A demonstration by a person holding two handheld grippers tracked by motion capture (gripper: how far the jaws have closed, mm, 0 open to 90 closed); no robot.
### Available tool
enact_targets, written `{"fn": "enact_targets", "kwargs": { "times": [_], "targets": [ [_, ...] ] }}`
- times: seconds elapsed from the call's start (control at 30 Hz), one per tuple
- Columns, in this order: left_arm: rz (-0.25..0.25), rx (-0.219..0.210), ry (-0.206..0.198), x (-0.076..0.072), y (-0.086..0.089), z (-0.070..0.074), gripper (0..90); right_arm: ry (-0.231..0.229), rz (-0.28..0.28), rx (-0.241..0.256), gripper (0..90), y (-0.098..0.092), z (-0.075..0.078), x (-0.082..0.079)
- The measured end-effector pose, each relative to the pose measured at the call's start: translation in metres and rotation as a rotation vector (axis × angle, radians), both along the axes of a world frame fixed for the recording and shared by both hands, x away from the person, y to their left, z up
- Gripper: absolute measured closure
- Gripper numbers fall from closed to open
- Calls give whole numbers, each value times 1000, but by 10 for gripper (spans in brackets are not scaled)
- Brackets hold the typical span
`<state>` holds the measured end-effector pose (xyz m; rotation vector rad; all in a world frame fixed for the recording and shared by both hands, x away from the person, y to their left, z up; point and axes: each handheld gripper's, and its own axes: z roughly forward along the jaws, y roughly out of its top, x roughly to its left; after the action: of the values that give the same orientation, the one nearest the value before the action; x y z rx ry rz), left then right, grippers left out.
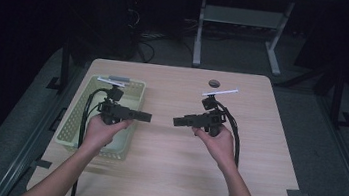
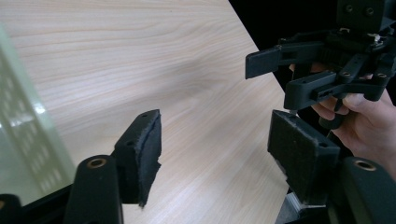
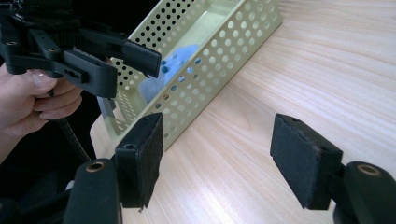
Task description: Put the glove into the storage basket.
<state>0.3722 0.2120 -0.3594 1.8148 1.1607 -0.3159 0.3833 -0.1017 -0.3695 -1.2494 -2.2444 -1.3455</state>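
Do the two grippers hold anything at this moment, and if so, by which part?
Nothing is held. The left gripper and the right gripper both have open jaws with only bare table between them.

Pale green basket [image 3: 219, 46], walls dotted with rows of round holes. Light blue thing [image 3: 175, 65] inside, seen through the holes. Light wood-grain bench [image 1: 178, 174] with fine streaks. Black left tool [image 1: 147, 117] and black right tool [image 1: 177, 121], dark matte pads [image 3: 301, 161].
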Motion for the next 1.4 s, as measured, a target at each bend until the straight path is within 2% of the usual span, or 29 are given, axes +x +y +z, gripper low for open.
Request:
{"fn": "enact_targets", "kwargs": {
  "times": [0.9,1.4],
  "targets": [
    [-85,-15,-20,-7,-40,-6,281,5,-64,18,307,-52,-8,-13],
    [-102,-21,-26,-11,-61,-12,274,20,-97,30,300,-81,-19,-22]
  ]
}}
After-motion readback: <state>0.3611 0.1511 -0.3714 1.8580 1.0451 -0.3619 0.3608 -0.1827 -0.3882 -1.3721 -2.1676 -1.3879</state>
